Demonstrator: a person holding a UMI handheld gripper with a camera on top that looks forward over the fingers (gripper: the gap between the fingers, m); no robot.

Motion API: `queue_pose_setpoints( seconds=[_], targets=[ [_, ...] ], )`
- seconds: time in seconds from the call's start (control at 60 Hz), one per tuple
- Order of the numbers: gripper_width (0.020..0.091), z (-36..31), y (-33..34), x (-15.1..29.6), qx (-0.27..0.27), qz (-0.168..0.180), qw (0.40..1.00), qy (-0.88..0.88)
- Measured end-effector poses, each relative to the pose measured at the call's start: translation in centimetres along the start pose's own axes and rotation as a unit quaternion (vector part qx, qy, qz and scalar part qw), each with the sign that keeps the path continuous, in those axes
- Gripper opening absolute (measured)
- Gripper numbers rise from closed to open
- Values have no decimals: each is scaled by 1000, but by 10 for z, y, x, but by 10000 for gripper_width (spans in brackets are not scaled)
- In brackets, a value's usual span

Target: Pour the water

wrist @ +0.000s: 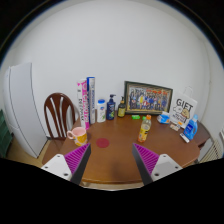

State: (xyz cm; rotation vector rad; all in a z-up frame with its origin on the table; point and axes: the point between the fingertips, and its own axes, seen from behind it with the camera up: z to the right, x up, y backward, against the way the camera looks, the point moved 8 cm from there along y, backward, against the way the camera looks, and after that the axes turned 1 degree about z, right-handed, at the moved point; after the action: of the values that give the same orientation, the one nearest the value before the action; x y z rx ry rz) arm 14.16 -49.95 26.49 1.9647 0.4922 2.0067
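Currently the gripper point(110, 160) sits low in the frame with its fingers spread wide apart, nothing between them; the magenta ridged pads point(76, 157) face each other across a wide gap of bare tabletop. Brown wooden table point(112, 155) fills the lower centre. Small red round spot point(102, 143) lies on the table beyond the fingers, slightly left of centre. Pink plastic cup point(78, 132) stands toward the left end of the table, beside a dark wooden chair point(58, 113). Small bottle with yellow-orange contents point(145, 127) stands upright right of centre, well ahead of the right finger. Along the white wall at the back: upright pink-and-white books point(86, 102), white containers and a dark pump bottle point(110, 108), a framed colourful picture point(148, 98). Far right: white bag printed "GIFT" point(186, 109) with blue-and-white items point(189, 130) in front of it.
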Motion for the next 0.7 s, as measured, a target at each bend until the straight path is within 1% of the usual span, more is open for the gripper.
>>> queue_pose_setpoints(
  seconds=[0.117, 0.317, 0.467, 0.617, 0.7],
  targets=[
    [852, 17, -15, -5, -8, -5, 1000, -4],
    [851, 77, -85, -20, -12, 0, 1000, -12],
    [856, 136, -157, -36, -23, 13, 1000, -11],
    [851, 184, -240, -44, -18, 27, 999, -28],
    [853, 207, -287, -49, -18, 24, 999, -33]
  ],
)
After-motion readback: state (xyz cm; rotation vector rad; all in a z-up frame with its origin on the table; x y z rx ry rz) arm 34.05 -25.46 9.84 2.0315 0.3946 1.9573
